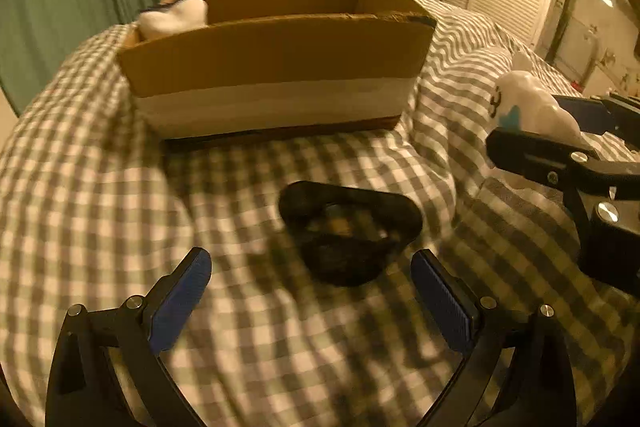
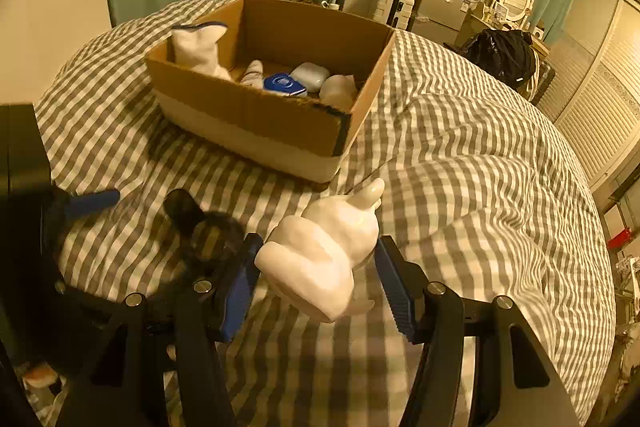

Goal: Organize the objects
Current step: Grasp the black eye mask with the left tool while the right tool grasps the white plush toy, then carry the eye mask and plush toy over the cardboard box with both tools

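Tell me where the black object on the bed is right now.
In the left wrist view the black object lies on the checked bedcover, just ahead of the open left gripper and in front of the cardboard box.

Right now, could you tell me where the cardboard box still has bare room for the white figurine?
The cardboard box is free along its far wall and far right corner. Its near side is crowded: a white sock in the left corner, then a blue-lidded case, a white case and a pale lump. The right hand-held gripper holds the white figurine.
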Tool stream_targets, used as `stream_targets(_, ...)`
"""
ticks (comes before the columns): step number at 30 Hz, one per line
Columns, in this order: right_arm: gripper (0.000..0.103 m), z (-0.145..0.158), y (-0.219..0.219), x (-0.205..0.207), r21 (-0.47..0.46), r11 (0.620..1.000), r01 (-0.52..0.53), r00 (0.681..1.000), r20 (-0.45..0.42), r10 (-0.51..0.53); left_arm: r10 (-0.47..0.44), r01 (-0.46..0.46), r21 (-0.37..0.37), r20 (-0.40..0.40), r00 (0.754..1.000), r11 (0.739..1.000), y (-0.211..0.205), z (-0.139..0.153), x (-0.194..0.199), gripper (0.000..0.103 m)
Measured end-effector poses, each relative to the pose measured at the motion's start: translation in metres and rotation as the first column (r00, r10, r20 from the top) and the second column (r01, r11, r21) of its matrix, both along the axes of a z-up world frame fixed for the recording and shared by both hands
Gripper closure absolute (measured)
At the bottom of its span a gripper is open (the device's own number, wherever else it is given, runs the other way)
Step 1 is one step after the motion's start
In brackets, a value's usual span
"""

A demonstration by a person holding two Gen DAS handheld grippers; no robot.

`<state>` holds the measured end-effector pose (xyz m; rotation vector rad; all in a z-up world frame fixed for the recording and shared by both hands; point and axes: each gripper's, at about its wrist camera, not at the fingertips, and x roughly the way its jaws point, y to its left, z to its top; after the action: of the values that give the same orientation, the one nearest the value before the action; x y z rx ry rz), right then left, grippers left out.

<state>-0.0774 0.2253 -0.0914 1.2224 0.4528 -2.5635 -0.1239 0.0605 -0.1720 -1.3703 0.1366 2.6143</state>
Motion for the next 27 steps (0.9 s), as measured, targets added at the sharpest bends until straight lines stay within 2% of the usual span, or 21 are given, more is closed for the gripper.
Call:
stream_targets(6, 0.045, -0.01, 0.01, -0.002, -0.056, 0.998, -0.002, 1.0, 0.027, 0.003, -0.019, 0.016, 0.05, 0.07, 0.997, 0.999, 0.012, -0.019, -0.024, 0.002)
stream_targets(8, 0.045, -0.009, 0.012, -0.002, -0.069, 0.998, 0.001, 1.0, 0.025, 0.001, -0.024, 0.017, 0.076, 0.087, 0.996, 0.997, 0.012, -0.023, -0.03, 0.013)
stream_targets(9, 0.045, -0.009, 0.013, -0.002, -0.071, 0.997, 0.003, 1.0, 0.026, -0.001, -0.024, 0.015, 0.089, 0.101, 0.995, 0.996, 0.011, -0.025, -0.032, 0.026)
stream_targets(12, 0.045, -0.012, 0.012, -0.003, -0.067, 0.998, 0.0, 0.999, 0.039, 0.002, -0.01, -0.002, 0.1, 0.122, 0.992, 0.995, 0.008, -0.028, -0.035, 0.026)
stream_targets(19, 0.045, -0.006, 0.008, 0.006, -0.079, 0.997, -0.011, 1.0, 0.004, 0.012, 0.03, -0.035, 0.037, 0.113, 0.993, 0.999, -0.004, -0.008, -0.018, 0.026)
stream_targets(22, 0.045, 0.003, 0.0, 0.013, -0.077, 0.996, -0.039, 0.999, -0.007, 0.039, 0.039, -0.039, 0.004, 0.074, 0.997, 0.999, -0.012, 0.008, -0.007, 0.026)
stream_targets(27, 0.045, 0.027, -0.014, 0.03, -0.072, 0.995, -0.062, 0.997, -0.055, 0.058, 0.069, -0.069, 0.041, 0.014, 0.998, 0.997, -0.034, 0.042, 0.01, 0.026)
